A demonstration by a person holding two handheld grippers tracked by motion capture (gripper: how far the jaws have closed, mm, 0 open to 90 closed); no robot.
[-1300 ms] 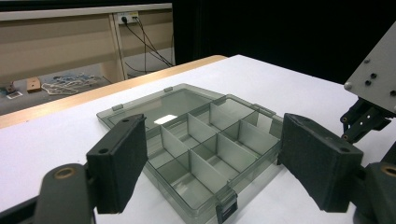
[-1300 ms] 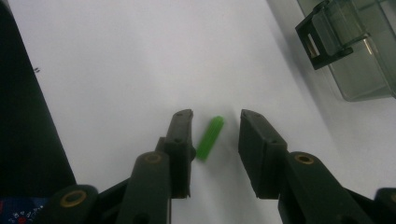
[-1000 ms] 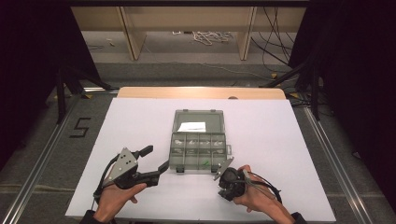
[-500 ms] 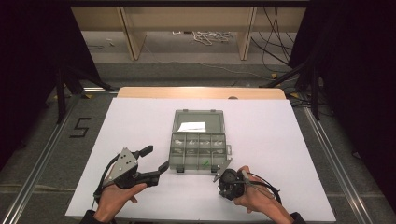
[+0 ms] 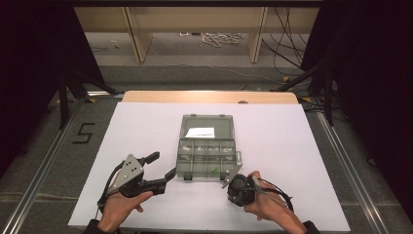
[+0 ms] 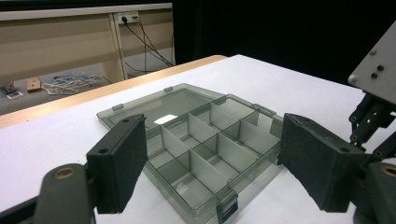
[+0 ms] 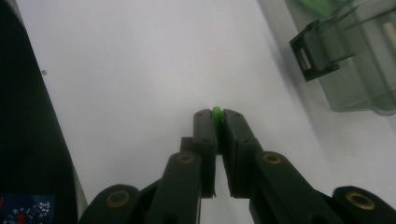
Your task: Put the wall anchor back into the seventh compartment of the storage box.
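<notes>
A smoky clear organizer box [image 5: 206, 158] lies open mid-table, its lid [image 5: 206, 127] laid flat behind with a white label inside. In the left gripper view its divided compartments [image 6: 205, 149] lie just ahead. My left gripper [image 5: 162, 165] rests by the box's front left corner, jaws wide open around nothing [image 6: 219, 163]. My right gripper [image 5: 234, 191] points down at the table by the box's front right corner. Its jaws [image 7: 217, 116] are shut on a small green piece [image 7: 217, 111] just above the white surface.
The white tabletop [image 5: 292, 146] has bare room left and right of the box. A box clasp [image 7: 317, 51] sticks out near the right gripper. Something green [image 5: 214, 170] lies in a front compartment. Beyond the table's far wooden edge [image 5: 209, 96] are floor cables.
</notes>
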